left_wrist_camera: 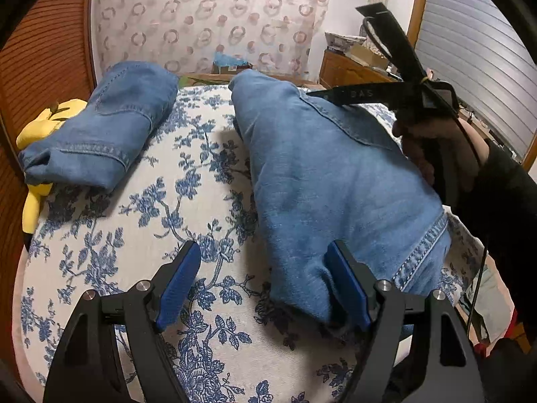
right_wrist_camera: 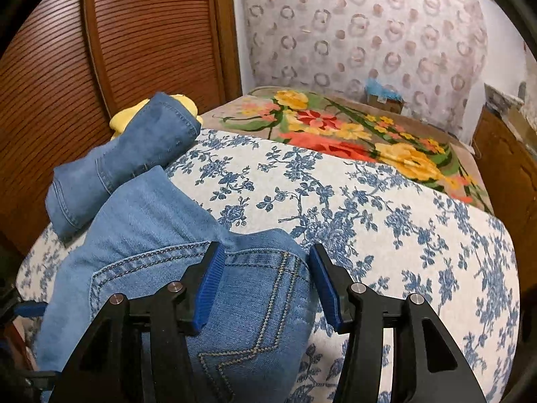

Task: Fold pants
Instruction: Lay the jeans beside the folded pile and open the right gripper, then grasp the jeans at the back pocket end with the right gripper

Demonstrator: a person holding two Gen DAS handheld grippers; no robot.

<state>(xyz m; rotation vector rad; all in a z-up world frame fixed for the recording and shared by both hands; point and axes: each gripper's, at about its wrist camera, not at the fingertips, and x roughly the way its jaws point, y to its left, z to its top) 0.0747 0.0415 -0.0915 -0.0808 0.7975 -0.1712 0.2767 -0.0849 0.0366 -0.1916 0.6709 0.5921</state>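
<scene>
A pair of light blue jeans [left_wrist_camera: 319, 174] lies folded lengthwise on the flowered bed cover [left_wrist_camera: 161, 208]. My left gripper [left_wrist_camera: 263, 283] is open at the hem end, its right finger [left_wrist_camera: 345, 285] over the cloth and its left finger [left_wrist_camera: 181, 285] over bare cover. In the right wrist view my right gripper [right_wrist_camera: 266, 285] hovers open over the waist end of the jeans [right_wrist_camera: 248, 302], above a stitched back pocket. Its left pad [right_wrist_camera: 208, 288] is over the denim and its right pad [right_wrist_camera: 327, 285] is at the cloth's edge. A hand [left_wrist_camera: 433, 147] grips that tool.
A darker folded pair of jeans [left_wrist_camera: 107, 124] rests on a yellow plush toy [left_wrist_camera: 40, 127] at the cover's far left, beside a slatted wooden door [right_wrist_camera: 134, 33]. A bright floral blanket [right_wrist_camera: 352, 134] lies beyond. A ring-patterned mattress [left_wrist_camera: 208, 16] stands against the back wall.
</scene>
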